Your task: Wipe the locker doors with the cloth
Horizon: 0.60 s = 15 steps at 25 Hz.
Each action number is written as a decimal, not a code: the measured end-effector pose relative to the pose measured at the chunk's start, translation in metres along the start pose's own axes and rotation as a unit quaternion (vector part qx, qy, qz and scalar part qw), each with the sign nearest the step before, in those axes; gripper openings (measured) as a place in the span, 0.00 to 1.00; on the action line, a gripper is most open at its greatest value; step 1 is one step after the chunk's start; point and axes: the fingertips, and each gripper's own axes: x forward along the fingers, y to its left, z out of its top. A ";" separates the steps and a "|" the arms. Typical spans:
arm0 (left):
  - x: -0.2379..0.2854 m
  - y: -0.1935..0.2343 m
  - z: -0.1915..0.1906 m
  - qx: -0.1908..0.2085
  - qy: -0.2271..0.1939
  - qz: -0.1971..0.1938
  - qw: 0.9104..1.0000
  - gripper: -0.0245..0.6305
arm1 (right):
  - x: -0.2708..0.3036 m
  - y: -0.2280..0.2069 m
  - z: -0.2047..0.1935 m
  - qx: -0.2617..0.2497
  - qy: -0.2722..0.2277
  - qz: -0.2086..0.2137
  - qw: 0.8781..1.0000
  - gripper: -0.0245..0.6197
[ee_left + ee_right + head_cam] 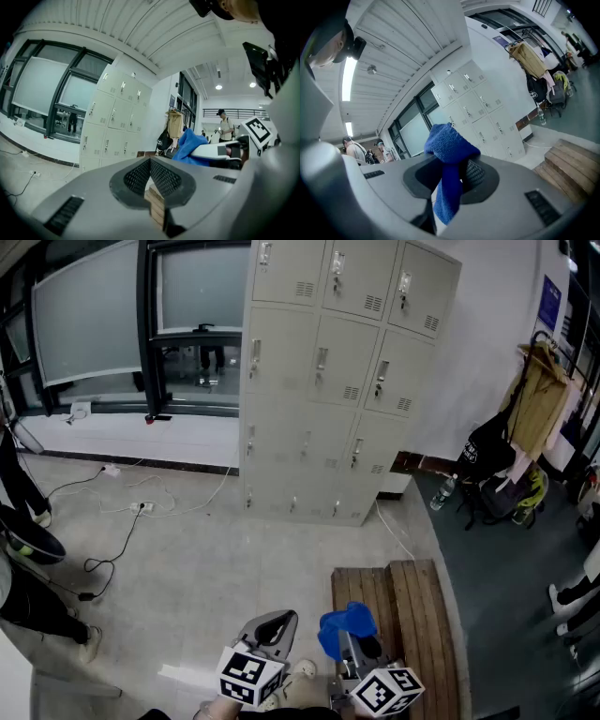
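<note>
Left gripper (pixel 275 622): pointing forward, away from holder. Jaws pressing fully together, pads (pixel 140 176) meeting at tips, gripping only each other. Left marker cube (pixel 249 676) riding behind jaws, at holder's end.

Right gripper (pixel 351 638): sitting just beside left gripper, on its right, running roughly parallel, not touching it. Jaws clamping on cloth (pixel 449 154). Cloth bunching out past jaw tips, with loose end hanging back between pads toward gripper body. Right marker cube (pixel 387 692) riding behind jaws, at holder's end.
</note>
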 end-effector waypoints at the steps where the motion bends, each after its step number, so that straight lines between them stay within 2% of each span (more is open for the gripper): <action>1: 0.007 0.004 0.003 0.006 0.000 0.002 1.000 0.05 | 0.007 -0.005 0.006 0.001 -0.006 -0.003 1.000 0.17; 4: 0.032 0.017 0.010 0.017 0.001 0.006 1.000 0.05 | 0.032 -0.019 0.019 0.002 -0.014 -0.004 1.000 0.17; 9: 0.088 0.044 0.019 0.013 0.003 0.014 1.000 0.05 | 0.088 -0.054 0.036 0.001 -0.002 -0.001 1.000 0.17; 15: 0.184 0.077 0.068 0.027 -0.027 0.015 0.999 0.05 | 0.169 -0.110 0.096 -0.005 -0.015 -0.017 1.000 0.17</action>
